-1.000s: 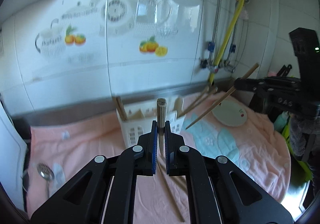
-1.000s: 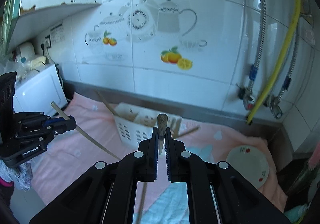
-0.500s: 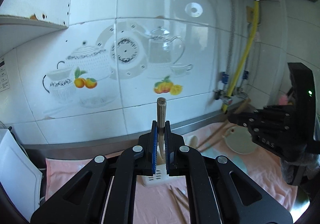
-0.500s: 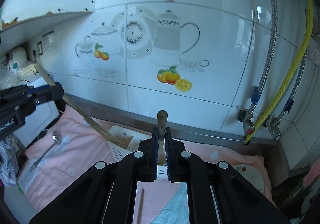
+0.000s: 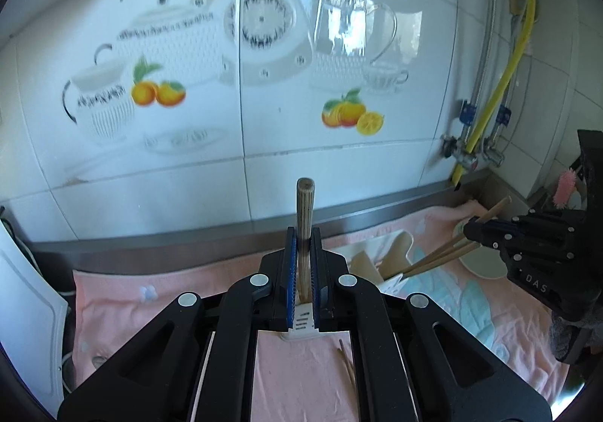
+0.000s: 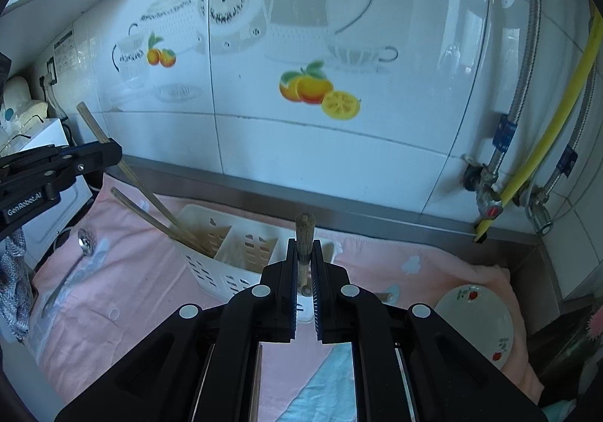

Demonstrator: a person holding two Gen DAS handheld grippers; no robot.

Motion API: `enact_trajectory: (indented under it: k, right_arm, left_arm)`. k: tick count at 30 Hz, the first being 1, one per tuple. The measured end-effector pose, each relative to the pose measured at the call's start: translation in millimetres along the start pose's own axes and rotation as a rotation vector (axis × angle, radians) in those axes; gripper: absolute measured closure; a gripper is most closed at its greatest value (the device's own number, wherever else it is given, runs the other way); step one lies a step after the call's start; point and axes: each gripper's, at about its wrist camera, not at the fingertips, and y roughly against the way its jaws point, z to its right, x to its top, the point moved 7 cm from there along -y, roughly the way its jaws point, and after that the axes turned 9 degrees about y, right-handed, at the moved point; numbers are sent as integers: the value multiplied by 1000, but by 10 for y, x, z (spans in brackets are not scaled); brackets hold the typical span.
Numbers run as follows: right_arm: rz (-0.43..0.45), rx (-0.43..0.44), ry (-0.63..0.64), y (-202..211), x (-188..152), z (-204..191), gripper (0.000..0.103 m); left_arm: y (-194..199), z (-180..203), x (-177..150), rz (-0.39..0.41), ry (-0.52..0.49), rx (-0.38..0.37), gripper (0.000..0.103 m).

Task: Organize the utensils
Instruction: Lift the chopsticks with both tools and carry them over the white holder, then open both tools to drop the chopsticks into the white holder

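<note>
**Both grippers hold chopsticks over the white utensil basket**

The white utensil basket (image 6: pixel 226 256) sits on a pink towel (image 6: pixel 124 294) at the foot of the tiled wall, and everything here is placed from it.

The left gripper (image 5: pixel 304 252) has its jaws clamped on a wooden chopstick (image 5: pixel 304 207), which stands upright between the blue pads with its blunt end above them. In the right wrist view the same gripper (image 6: pixel 109 150) comes in from the left of the basket, and its chopstick (image 6: pixel 124 165) slants down into the basket's left compartment. A second chopstick (image 6: pixel 158 222) leans in that compartment just beside it.

The right gripper (image 6: pixel 304 260) is clamped on another chopstick (image 6: pixel 304 233), held upright over the near right end of the basket. From the left wrist view that gripper (image 5: pixel 471 230) is to the right of the basket (image 5: pixel 392 280), with a pair of chopsticks (image 5: pixel 441 256) running from its tip down into the basket.

A metal spoon (image 6: pixel 71 263) lies on the towel to the left of the basket, well apart from it. A small white plate (image 6: pixel 478 320) with red marks rests on the towel to the basket's right. Loose chopsticks (image 5: pixel 345 365) lie on the towel in front of the basket.
</note>
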Motion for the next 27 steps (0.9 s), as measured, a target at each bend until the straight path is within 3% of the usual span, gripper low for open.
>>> enact_trajectory:
  k: [6, 9, 13, 18, 27]
  right_arm:
    - [-3, 13, -11, -49, -34, -3, 95]
    - [11, 16, -17, -22, -27, -2, 88]
    - [46, 3, -25, 123, -10, 13, 83]
    - [97, -5, -17, 442, -83, -3, 75]
    - [139, 15, 0, 920, -541, -228, 63]
  left_arm:
    - [-88, -18, -92, -27, -2, 8, 96]
    - [-77, -20, -91, -25, 1, 4, 96]
    - [16, -26, -77, -7, 7, 4, 83]
    - [291, -40, -111, 29, 19, -13, 78]
    - [829, -86, -479, 72, 43, -40, 59]
